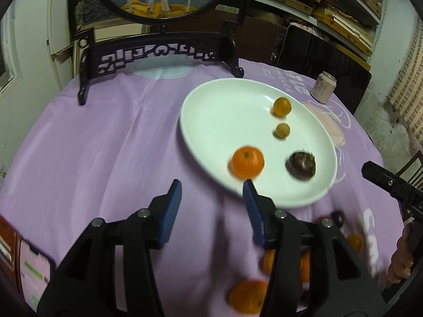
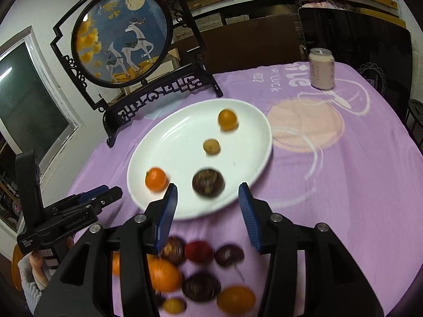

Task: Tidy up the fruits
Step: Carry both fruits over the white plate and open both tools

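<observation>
A: What lay on the plate (image 2: 246,185)?

B: Four fruits: a mandarin (image 2: 156,179) at its near-left edge, a dark fruit (image 2: 208,183) beside it, a small tan one (image 2: 211,146) behind, and a kumquat (image 2: 227,119) farthest back.

A: And the grippers?

B: The left gripper (image 1: 212,188) was spread wide with nothing between its fingers, just short of the mandarin. The right gripper (image 2: 208,190) was equally wide and empty, over the plate's near rim.

A: Any fruit off the plate?

B: A blurred pile (image 2: 201,272) of orange and dark fruits sat on the cloth (image 2: 343,185), under the right gripper. A can (image 2: 322,68) stood at the far side.
</observation>
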Demonstrator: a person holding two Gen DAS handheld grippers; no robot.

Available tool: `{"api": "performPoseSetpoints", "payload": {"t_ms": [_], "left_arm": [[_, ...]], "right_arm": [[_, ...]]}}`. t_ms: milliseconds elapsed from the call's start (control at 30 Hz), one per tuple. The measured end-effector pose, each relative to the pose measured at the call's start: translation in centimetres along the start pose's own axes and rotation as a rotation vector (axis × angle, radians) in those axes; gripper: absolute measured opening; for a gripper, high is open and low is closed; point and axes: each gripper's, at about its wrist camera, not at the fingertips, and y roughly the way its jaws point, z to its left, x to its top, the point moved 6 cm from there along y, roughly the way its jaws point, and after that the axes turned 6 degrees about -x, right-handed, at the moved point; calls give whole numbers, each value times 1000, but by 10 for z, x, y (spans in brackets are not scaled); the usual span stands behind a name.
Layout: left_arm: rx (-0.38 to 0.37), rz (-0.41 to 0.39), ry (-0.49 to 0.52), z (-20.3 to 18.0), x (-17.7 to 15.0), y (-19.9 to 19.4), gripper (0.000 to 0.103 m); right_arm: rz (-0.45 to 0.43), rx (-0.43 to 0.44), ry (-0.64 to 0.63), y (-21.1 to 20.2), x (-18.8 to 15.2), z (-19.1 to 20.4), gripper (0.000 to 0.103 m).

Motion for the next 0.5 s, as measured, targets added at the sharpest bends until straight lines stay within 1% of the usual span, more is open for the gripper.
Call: {"api": "performPoseSetpoints", "payload": {"t_ms": [133,200,333,400,500], "left_arm": [[-10,5,16,-1,-19,-14,53],[-14,6,27,-3,-26,-17,59],[-53,36,49,-16,-31,-10,59],[-71,58,55,-21,-33,-5,59],[-101,103,65,-32,-37,4,59]], "right_arm": [[-1,9,17,-18,-21,-8,49],[-4,15,30,-26,-30,-12,49],[-17,26,53,-35,-35,-17,49],[-20,23,60,-36,-33,-19,57],[-21,11,72,-36,-33,-24,59]]}}
